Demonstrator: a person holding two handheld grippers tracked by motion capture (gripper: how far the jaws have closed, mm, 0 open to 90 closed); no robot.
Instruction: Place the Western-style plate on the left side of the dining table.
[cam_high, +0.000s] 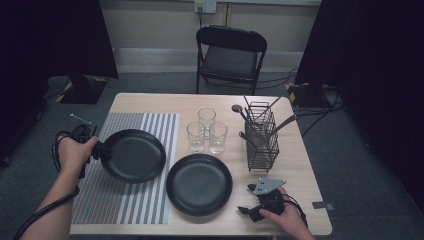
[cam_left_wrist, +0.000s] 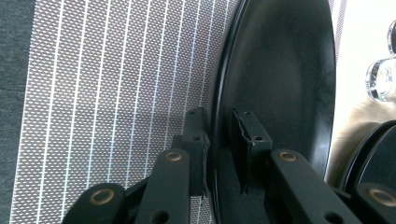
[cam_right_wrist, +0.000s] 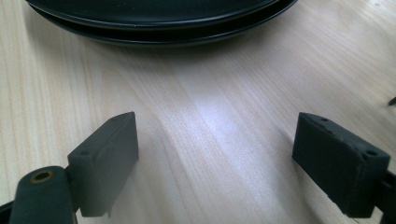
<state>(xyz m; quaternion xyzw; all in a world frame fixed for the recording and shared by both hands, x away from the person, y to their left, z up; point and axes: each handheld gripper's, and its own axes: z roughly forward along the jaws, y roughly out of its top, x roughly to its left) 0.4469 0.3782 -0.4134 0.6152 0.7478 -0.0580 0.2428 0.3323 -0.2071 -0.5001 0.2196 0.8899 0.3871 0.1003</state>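
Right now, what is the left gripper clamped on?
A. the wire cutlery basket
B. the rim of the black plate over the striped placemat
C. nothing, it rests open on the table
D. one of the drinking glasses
B: in the left gripper view the left gripper has one pad on each side of the rim of the black plate, which sits tilted over the striped placemat.

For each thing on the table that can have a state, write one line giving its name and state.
Left claw: shut on the left plate's rim.
Left plate: gripped, over the striped mat.
Right plate: flat on the table.
Right claw: open.
Glasses: upright.
Wire caddy: upright, holding utensils.
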